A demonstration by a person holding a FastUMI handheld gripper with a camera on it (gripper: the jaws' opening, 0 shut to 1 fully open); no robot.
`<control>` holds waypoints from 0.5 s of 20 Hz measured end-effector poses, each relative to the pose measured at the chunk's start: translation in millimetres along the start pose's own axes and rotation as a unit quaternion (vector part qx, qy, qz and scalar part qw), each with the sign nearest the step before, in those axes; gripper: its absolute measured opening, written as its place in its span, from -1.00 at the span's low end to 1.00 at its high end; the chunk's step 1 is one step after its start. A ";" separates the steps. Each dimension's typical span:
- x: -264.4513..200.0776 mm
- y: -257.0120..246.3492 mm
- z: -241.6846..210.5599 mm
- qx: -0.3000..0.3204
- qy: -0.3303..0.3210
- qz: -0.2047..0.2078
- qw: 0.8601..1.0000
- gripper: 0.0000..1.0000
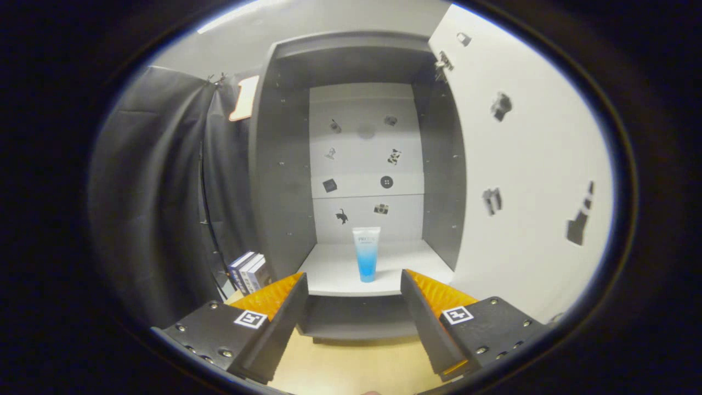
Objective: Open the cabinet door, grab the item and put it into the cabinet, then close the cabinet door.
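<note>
Tube (pixel 366 253) stands on the far cabinet shelf (pixel 334 274), door (pixel 526 164) swung right; our jaws spread empty. We judge it light, squeezable, best gripped mid-body.

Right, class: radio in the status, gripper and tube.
Gripper open, holding nothing. Blue tube upright on cabinet shelf, beyond the fingers. Cabinet door open; nothing in the way.

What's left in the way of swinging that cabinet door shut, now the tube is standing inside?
Nothing visible. The tube stands upright on the cabinet shelf, back from its front edge, so it clears the door's path. The cabinet door hangs open at the right. The gripper is open and empty, short of the shelf.
</note>
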State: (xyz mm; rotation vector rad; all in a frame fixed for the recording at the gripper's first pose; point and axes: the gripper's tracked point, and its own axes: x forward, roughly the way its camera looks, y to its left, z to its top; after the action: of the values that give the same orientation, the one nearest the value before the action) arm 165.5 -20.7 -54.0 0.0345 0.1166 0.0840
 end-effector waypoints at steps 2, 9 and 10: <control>-40.1 -8.0 5.3 -0.006 -0.010 -0.009 1.000 1.00; -146.4 -49.9 9.3 0.011 -0.016 -0.046 0.999 1.00; -161.8 -60.5 10.2 0.013 -0.016 -0.055 0.998 1.00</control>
State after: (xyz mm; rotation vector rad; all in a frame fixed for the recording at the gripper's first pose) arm 11.6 -95.1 -27.7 0.0559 0.0869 -0.0286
